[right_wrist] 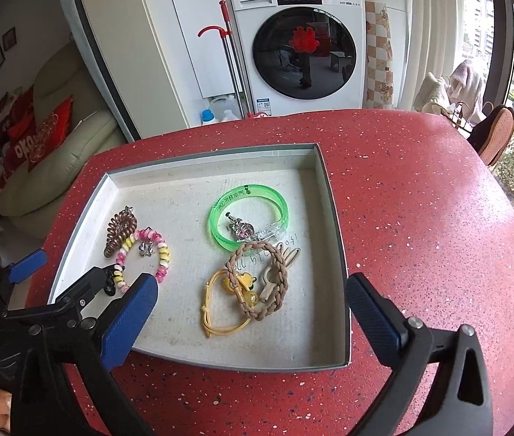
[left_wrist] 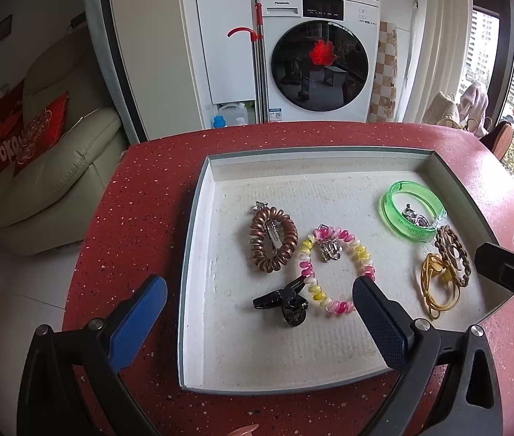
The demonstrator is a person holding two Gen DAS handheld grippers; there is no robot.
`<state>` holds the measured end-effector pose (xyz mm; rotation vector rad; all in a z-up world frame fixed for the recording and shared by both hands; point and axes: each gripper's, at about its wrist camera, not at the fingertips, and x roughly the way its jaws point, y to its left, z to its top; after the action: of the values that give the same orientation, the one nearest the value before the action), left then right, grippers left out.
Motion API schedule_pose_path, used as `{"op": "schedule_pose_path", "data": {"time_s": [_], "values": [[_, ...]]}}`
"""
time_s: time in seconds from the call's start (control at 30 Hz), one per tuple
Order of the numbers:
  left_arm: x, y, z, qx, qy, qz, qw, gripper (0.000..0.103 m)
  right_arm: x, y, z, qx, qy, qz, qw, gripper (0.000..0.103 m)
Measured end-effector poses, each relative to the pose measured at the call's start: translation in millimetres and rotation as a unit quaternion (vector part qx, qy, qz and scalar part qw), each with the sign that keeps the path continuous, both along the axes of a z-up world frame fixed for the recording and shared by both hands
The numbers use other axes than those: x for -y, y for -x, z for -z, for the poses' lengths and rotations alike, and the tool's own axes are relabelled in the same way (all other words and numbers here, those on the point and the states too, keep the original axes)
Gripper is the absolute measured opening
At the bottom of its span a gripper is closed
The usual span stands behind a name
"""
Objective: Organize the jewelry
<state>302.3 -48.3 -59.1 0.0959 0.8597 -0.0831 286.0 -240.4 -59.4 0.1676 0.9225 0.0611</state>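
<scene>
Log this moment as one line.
left gripper: open, empty | right gripper: open, empty | tray: on red table | green bangle, hair ties, black clip: in tray

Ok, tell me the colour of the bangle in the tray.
Translucent green bangle, clearest in the right wrist view.

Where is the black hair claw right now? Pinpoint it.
The black hair claw lies in the white tray, near its front, touching the pink-and-yellow coil bracelet, below the brown coil tie, between the open left gripper's fingers.
</scene>
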Motion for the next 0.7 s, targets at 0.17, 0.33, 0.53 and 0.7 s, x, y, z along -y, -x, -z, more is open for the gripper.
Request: {"op": "schedule_pose_path", "data": {"time_s": [0.17, 0.33, 0.53, 0.7], "values": [[-0.2, 4.3, -1.8, 0.003, -0.004, -0.002, 1.0000, 0.103, 0.3, 0.9, -0.1, -0.018, 0.001, 0.002, 1.000, 0.103], [-3.1, 10.3, -4.0, 0.006, -0.003, -0.003, 1.0000, 0.103, -2.1, 3.9, 2.4, -0.034, 0.013, -0.004, 0.999, 0.103], [-7.2, 21.4, -7.2, 0.015, -0.001, -0.007, 0.9999, 0.103, -5.0, 14.3, 2.6, -0.024, 0.028, -0.001, 0.999, 0.103], [-8.0, 35.3, -8.8, 0.020, -0.006, -0.004, 0.9998, 0.103, -7.3, 23.6, 0.8, -0.009, 0.048, 0.006, 0.999, 0.103]]}}
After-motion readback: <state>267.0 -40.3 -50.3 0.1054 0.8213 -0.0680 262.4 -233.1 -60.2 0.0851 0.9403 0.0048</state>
